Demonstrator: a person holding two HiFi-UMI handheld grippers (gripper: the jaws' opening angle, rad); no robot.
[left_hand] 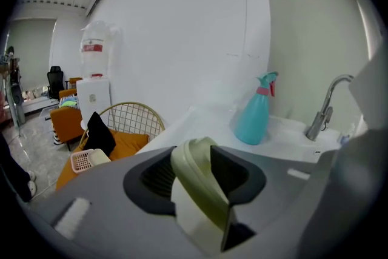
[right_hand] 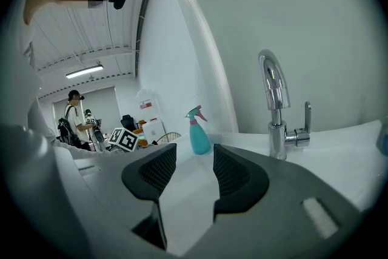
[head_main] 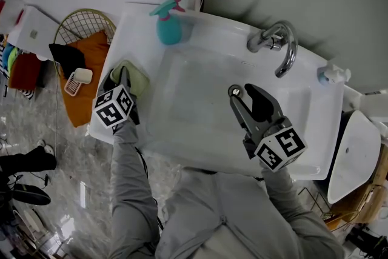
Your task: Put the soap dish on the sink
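Observation:
The pale green soap dish (head_main: 139, 79) lies on the left ledge of the white sink (head_main: 200, 107). My left gripper (head_main: 119, 77) is over it, jaws parted on either side of the dish. In the left gripper view the dish (left_hand: 195, 174) stands tilted between the pads, leaning towards the right one, with a little slack on the left. My right gripper (head_main: 243, 94) hovers over the basin near the drain, open and empty; the right gripper view shows only white basin between its jaws (right_hand: 188, 176).
A teal spray bottle (head_main: 169, 24) stands on the sink's back left corner and a chrome faucet (head_main: 280, 44) at the back. Left of the sink is a wire basket (head_main: 83, 22) with an orange cloth (head_main: 92, 67) and a small pink tray (head_main: 75, 81). Another white basin (head_main: 354, 154) sits at the right.

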